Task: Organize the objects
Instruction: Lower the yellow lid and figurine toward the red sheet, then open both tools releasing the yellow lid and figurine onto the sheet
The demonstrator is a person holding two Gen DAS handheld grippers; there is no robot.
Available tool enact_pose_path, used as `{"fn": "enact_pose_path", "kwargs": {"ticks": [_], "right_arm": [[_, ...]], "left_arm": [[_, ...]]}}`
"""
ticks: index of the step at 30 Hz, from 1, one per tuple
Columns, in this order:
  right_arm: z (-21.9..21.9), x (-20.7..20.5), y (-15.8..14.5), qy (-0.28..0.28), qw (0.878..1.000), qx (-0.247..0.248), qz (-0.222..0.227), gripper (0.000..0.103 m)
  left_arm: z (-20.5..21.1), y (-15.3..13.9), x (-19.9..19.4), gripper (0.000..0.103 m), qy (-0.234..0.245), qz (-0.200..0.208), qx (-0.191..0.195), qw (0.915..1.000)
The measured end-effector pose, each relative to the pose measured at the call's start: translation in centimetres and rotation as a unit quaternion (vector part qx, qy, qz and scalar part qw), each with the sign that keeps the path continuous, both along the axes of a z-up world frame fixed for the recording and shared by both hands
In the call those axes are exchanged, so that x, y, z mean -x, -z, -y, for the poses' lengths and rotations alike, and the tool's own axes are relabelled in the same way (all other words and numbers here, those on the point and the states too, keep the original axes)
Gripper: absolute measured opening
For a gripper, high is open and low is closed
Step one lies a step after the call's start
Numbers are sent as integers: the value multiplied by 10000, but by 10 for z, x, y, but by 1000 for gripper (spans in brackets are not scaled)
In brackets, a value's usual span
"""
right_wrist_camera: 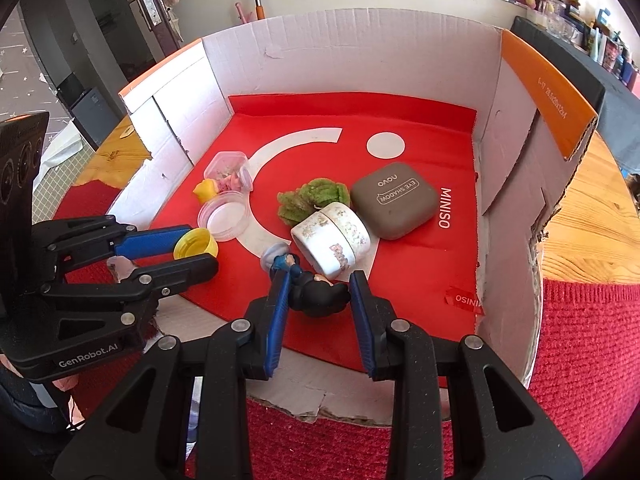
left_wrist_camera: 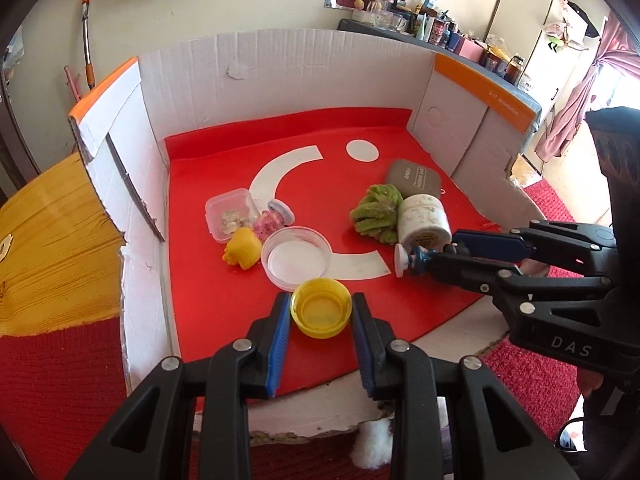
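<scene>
Inside a cut-open cardboard box lined with a red mat, two hand-held grippers work side by side. The left gripper pinches a yellow bottle cap between its blue-padded fingers, open side up, at the near edge of the mat. The right gripper has its fingers pinched on a small dark-haired figurine, which lies on its side with its white round base pointing away; whether it rests on the mat or hangs just above cannot be told.

Just beyond the cap sits a shallow clear dish. Touching the dish on its left is a yellow toy, with a pink toy and a small clear lidded container close behind. To the right, a white jar with a floral print lies on its side beside a green fuzzy clump, with a grey eyeshadow case just beyond, near the box's right wall.

The box stands on a wooden worktop partly covered with a red cloth. A crowded shelf lines the far wall.
</scene>
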State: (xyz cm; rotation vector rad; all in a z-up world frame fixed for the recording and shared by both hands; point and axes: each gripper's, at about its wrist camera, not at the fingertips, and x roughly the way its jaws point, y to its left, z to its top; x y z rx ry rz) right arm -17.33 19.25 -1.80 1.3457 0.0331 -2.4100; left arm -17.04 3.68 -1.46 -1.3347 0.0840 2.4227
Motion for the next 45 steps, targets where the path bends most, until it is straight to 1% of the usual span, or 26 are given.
{"fn": "enact_pose_path", "kwargs": {"ticks": [8, 16, 38, 41, 45], "right_arm": [[-5, 4, 2, 128, 9999, -6, -15, 29], [-3, 8, 3, 108, 9999, -7, 0, 29], [-1, 6, -3, 122, 9999, 57, -13, 29], [-1, 6, -3, 123, 9999, 58, -13, 29], [1, 7, -2, 131, 9999, 66, -17, 30]], "left_arm": [[1, 3, 11, 31, -122, -15, 6, 9999], [-2, 5, 11, 31, -131, -74, 64, 9999], [0, 5, 12, 32, -177, -94, 12, 9998], [0, 5, 12, 34, -178, -96, 3, 9998], [1, 4, 11, 42, -210, -121, 18, 9997]]}}
